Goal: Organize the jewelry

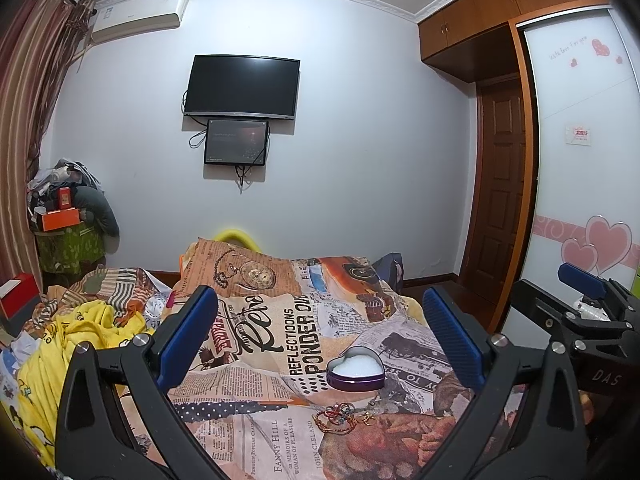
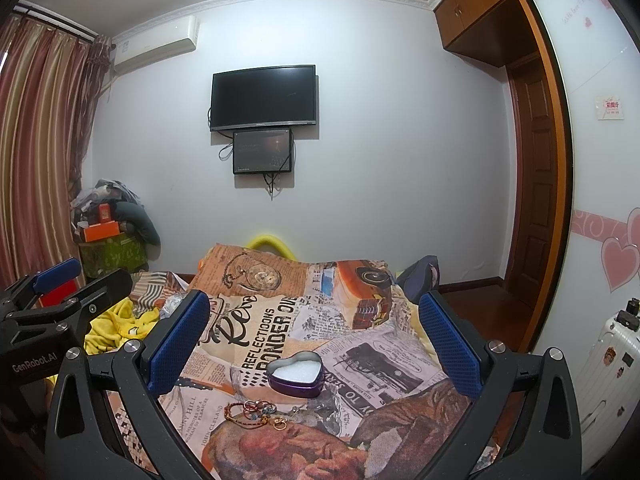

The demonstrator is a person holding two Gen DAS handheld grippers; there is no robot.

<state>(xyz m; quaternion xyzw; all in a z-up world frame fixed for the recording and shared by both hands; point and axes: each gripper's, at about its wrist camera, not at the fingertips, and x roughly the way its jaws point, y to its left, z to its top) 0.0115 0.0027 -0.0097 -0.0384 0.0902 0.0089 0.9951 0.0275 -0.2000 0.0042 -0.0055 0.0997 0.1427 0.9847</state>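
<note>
The jewelry (image 2: pixel 256 411), a small tangle of red-and-gold cord bracelets, rings and what may be a thin chain, lies on the bed's newspaper-print blanket (image 2: pixel 360 360) at lower centre in both views, just in front of the open heart-shaped tin (image 2: pixel 295 374) with its white padded lining. The likeliest trouble is the tangle itself: a pinch on one strand could drag the whole cluster, and the fine chain is hard to see against the busy print, so it could be missed or slide into a fold. The soft, uneven blanket may give under a press and let small rings sink or roll, and a nudge might tip or shift the light tin. The right hand-held gripper (image 2: pixel 314 320) and left hand-held gripper (image 1: pixel 320 320) both hang over the bed with fingers spread wide and empty. Room is generous ahead and above; the crumpled yellow fabric (image 1: pixel 80 332) crowds the left, and the bed's edge falls off to the floor at right.
</note>
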